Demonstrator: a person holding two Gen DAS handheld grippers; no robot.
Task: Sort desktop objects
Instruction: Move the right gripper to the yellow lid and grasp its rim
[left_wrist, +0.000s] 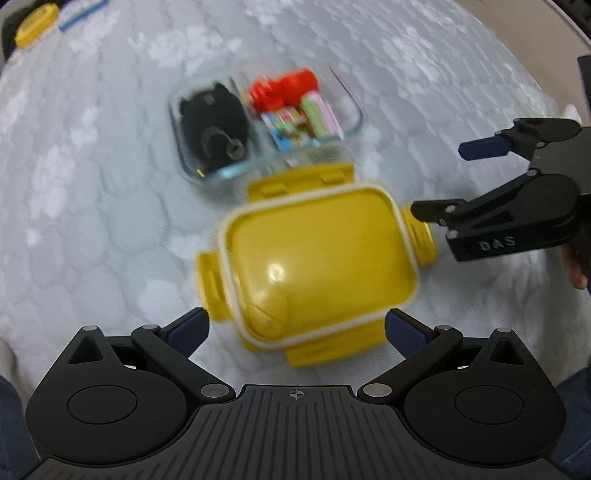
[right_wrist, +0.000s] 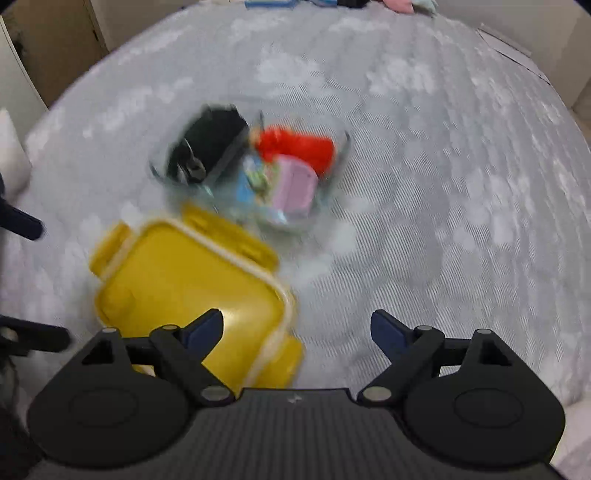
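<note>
A pale grey patterned cloth (left_wrist: 92, 184) covers the desk. On it the yellow lid (left_wrist: 317, 266) lies just ahead of the left claw (left_wrist: 297, 328), spread wide and empty. The right claw (right_wrist: 297, 328), also wide, hangs beside the lid. Beyond sits the divided glass container (left_wrist: 352, 107), filled.

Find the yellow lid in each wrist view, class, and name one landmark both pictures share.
Left wrist view: yellow lid sits centre, just beyond the open gripper.
Right wrist view: yellow lid sits lower left.
Shared landmark: the glass container just beyond it.
</note>
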